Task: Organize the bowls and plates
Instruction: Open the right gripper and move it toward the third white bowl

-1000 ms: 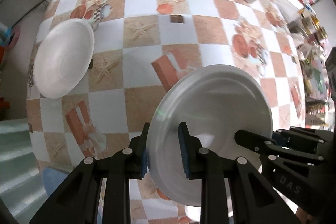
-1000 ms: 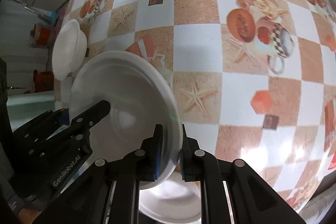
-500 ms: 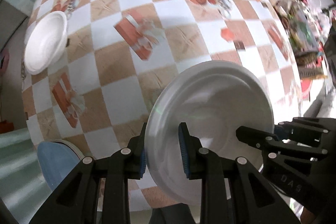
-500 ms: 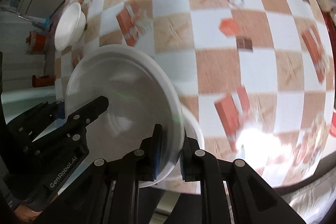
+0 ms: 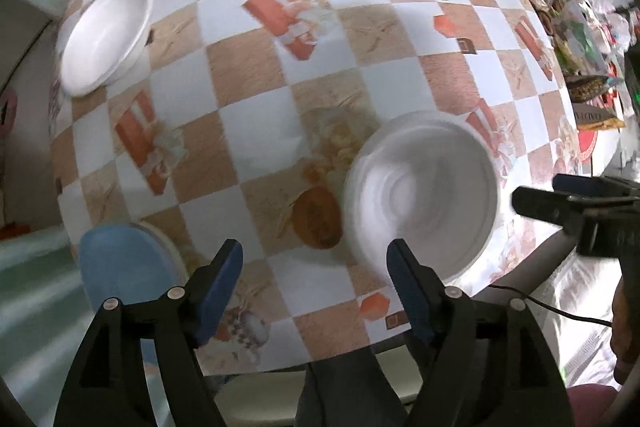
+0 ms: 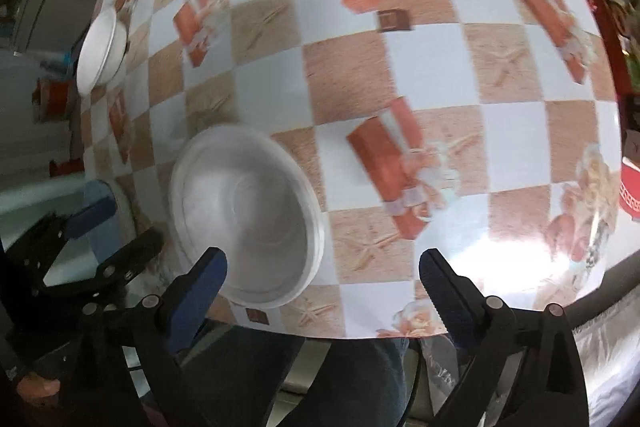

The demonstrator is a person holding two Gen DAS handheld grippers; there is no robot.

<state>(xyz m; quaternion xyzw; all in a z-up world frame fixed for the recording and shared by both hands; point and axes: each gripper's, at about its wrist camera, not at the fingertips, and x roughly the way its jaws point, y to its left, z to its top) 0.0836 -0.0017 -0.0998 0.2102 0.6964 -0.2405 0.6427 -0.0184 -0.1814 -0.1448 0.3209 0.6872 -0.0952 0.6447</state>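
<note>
Closest to you, your left gripper (image 5: 314, 261) has its jaws spread wide with nothing between them, hanging over the near edge of the counter (image 5: 256, 115). Same deal with your right gripper (image 6: 323, 269): jaws wide apart, holding nothing. Just past the tips sits the white plate (image 5: 422, 191), flat on the checkered cloth near the counter's front edge, seemingly stacked on another white dish, though blur makes that hard to call. A blue plate (image 5: 120, 267) sits at the near left edge. Farther back on the left there's a white bowl (image 5: 106, 39), well apart from the plate. No readable writing on any of it from here; the packaging off to the right is too blurry.
</note>
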